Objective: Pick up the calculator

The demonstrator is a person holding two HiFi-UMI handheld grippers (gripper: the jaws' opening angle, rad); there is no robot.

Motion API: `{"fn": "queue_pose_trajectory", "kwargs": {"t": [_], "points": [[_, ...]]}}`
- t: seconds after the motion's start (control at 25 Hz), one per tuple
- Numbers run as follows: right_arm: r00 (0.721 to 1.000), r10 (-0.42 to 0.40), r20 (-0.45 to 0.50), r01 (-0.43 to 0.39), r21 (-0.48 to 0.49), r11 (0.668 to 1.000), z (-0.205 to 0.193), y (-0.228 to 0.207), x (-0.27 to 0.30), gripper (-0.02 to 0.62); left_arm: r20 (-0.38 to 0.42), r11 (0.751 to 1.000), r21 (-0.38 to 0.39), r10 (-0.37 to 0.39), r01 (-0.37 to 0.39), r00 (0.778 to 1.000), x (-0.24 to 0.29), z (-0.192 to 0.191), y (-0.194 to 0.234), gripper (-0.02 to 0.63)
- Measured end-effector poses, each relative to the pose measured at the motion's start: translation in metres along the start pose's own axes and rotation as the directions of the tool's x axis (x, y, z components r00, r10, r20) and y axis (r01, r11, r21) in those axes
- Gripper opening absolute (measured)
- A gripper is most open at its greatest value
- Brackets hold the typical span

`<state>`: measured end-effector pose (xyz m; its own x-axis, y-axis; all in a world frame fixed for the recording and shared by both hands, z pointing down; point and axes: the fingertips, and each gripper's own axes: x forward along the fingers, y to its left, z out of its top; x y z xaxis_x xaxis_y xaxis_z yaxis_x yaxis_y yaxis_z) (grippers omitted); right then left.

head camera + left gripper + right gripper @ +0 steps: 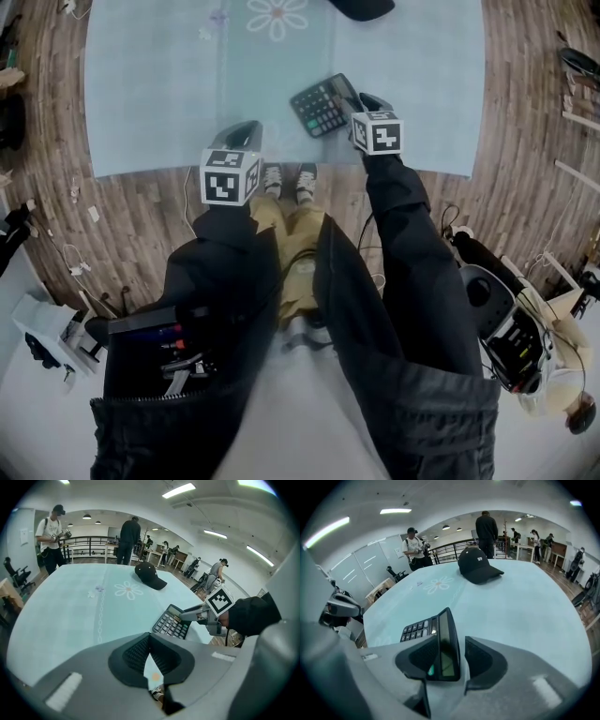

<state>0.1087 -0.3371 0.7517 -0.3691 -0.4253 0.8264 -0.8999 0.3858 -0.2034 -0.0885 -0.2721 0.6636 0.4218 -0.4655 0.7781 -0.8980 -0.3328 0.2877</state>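
Right hand-held gripper [454,649], jaws apart, is straddling the calculator [322,106] at upper centre; left hand-held gripper [150,641] is hovering, jaws together.

Both arms reached forward and down from the body, the left sleeve [220,272] and the right sleeve [412,253] dark. The left gripper [246,133] pointed steeply downward, its marker cube [230,175] sitting behind the jaws. Its jaws met at the tips, with nothing between them. The right gripper [367,101] was held further forward, off to the left gripper's right and apart from it, also tilted downward, with its own cube [377,132] behind the jaws. Its jaws stood apart around the display end of the calculator [443,644]. That end lay close by the gripper's left-side pad [419,656], and a gap showed before the right-side pad [483,660].
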Motion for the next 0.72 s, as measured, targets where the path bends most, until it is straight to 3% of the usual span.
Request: {"fn": "queue_pose_trajectory", "kwargs": {"t": [0.16,0.44,0.72], "points": [[0.998,0.059,0.008,-0.06,0.073,0.996,-0.002,-0.02,0.008,0.144,-0.01,1.0,-0.005,0.0,0.0,1.0,0.016,0.004,-0.008,-0.002],[0.992,0.121,0.025,-0.124,0.174,0.977,0.001,-0.009,-0.01,0.08,0.008,1.0,0.002,-0.008,0.008,1.0,0.012,0.009,-0.014,-0.002],[0.985,0.134,0.109,-0.153,0.182,0.971,0.018,0.028,-0.042,0.041,0.083,0.999,0.029,-0.027,0.024,0.996,-0.004,0.031,-0.03,-0.002]]}}
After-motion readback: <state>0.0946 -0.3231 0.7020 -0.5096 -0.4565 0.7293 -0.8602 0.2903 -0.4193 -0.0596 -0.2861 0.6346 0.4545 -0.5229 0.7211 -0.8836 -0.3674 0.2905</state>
